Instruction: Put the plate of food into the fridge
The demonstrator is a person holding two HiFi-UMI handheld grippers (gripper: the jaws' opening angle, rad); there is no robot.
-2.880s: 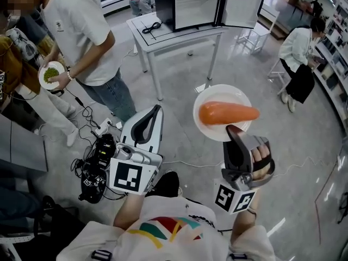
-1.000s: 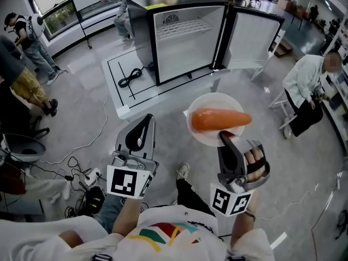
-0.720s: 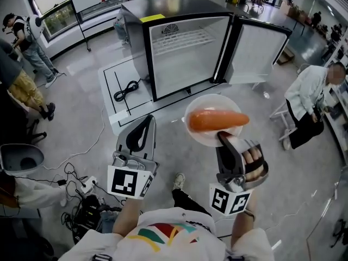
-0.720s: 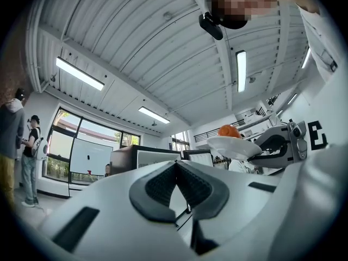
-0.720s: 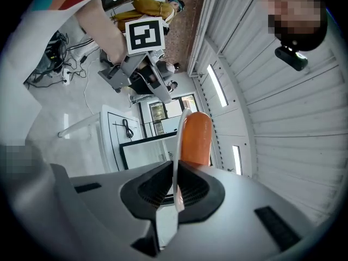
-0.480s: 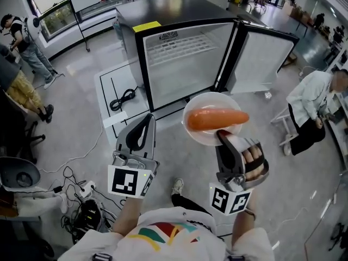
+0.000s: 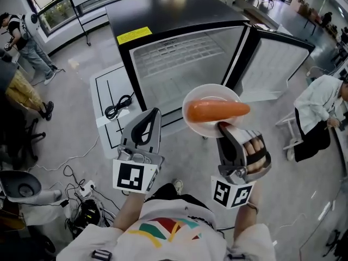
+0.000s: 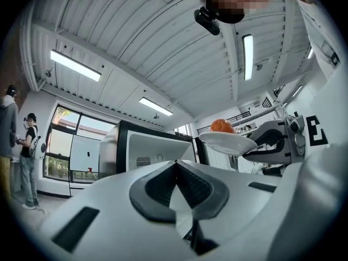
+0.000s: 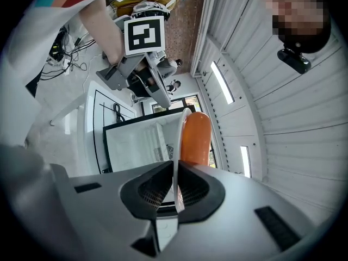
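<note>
Fridge [image 7: 179, 64] looms nearer, upper centre; right gripper [image 7: 222, 127] fingers clamp the plate [image 7: 209, 91] bearing a carrot [image 7: 217, 111]; left gripper [image 7: 156, 112] fingers closed, empty.

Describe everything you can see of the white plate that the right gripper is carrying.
The plate is a round, shallow, glossy white dish, seemingly ceramic or plastic. It is held level in the air, with the right gripper shut on its near rim; in the right gripper view the thin rim runs edge-on between its jaws. One long orange food piece, like a carrot, lies across it. Nothing else touches it. It hangs in front of the open fridge, not yet inside.
</note>
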